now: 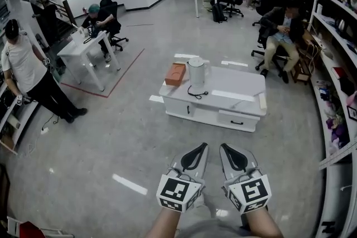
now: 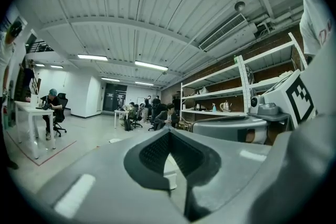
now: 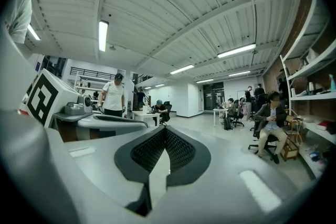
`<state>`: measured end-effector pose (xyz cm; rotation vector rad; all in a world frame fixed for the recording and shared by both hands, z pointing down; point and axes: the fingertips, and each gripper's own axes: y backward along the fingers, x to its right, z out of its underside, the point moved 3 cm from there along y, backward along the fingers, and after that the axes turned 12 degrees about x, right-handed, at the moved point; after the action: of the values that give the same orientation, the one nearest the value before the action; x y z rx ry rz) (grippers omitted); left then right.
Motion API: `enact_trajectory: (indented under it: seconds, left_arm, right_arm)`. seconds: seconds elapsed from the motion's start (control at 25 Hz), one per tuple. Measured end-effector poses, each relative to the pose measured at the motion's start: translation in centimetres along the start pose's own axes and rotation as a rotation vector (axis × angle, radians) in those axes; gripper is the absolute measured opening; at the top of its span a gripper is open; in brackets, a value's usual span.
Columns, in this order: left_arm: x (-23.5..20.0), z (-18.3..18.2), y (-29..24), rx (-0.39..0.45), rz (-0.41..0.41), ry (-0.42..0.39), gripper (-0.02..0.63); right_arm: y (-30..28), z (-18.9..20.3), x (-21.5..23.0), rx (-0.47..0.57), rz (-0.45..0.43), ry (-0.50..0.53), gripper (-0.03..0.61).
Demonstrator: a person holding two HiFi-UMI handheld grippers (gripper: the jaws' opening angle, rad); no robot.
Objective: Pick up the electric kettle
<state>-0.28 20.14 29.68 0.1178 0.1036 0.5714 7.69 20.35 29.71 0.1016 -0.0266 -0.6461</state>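
Observation:
The white electric kettle (image 1: pixel 196 71) stands upright on a low white table (image 1: pixel 234 98) in the middle of the room, its black cord lying by its base. Both grippers hang side by side at the bottom of the head view, well short of the table, over bare floor. My left gripper (image 1: pixel 201 146) is shut with nothing in it, and my right gripper (image 1: pixel 225 147) is shut and empty too. In the left gripper view the jaws (image 2: pixel 169 132) meet at their tips. The right gripper view shows its jaws (image 3: pixel 165 129) closed the same way.
An orange box (image 1: pixel 175 73) lies on the table left of the kettle. Metal shelving (image 1: pixel 334 64) lines the right wall. A person (image 1: pixel 281 36) sits beyond the table. At the left are a white desk (image 1: pixel 83 50) and a standing person (image 1: pixel 28 72).

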Motion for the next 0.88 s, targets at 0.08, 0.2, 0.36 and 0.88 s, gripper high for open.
enact_trajectory:
  seconds: [0.08, 0.2, 0.36, 0.88]
  left_arm:
    - [-1.4, -0.1, -1.1, -0.003, 0.002, -0.002, 0.002]
    - [-3.4, 0.1, -2.6, 0.001, 0.004, -0.003, 0.002]
    - [-5.7, 0.9, -4.2, -0.015, 0.016, 0.005, 0.002]
    - [-12.3, 1.6, -8.9, -0.013, 0.012, 0.015, 0.002]
  right_arm:
    - [-1.6, -0.1, 0.5, 0.008, 0.005, -0.002, 0.025]
    - [-4.1, 0.3, 1.1, 0.016, 0.001, 0.004, 0.025]
    - [-6.9, 1.1, 1.8, 0.003, 0.005, 0.002, 0.025]
    - [-14.4, 2.5, 5.1, -0.013, 0.015, 0.017, 0.025]
